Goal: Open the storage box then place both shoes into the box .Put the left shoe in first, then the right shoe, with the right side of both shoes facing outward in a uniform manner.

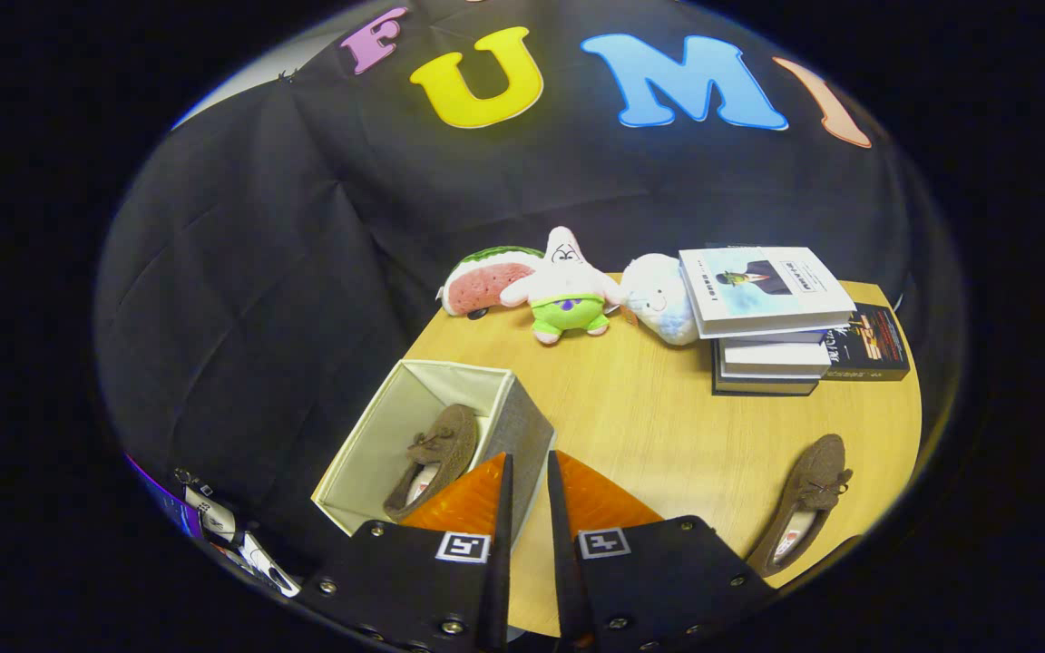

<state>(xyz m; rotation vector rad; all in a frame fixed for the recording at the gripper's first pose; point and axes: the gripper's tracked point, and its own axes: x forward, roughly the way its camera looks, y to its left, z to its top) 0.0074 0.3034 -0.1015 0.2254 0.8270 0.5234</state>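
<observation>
An open fabric storage box (509, 422) with a pale lining stands on the wooden table (649, 426), just ahead of my left finger. One brown loafer (436, 453) leans on its side inside the box. A second brown loafer (804, 512) lies flat on the table, beyond my right finger near the table's edge. My gripper (529, 467) hovers over the box's near wall. Its fingers are nearly together, a narrow gap between them with nothing in it.
Along the far side of the table sit a watermelon plush (486, 281), a pink star plush (566, 288) and a white plush (660, 297). A stack of books (772, 317) stands further along that side, with a dark book (869, 343) beside it. Black cloth hangs behind.
</observation>
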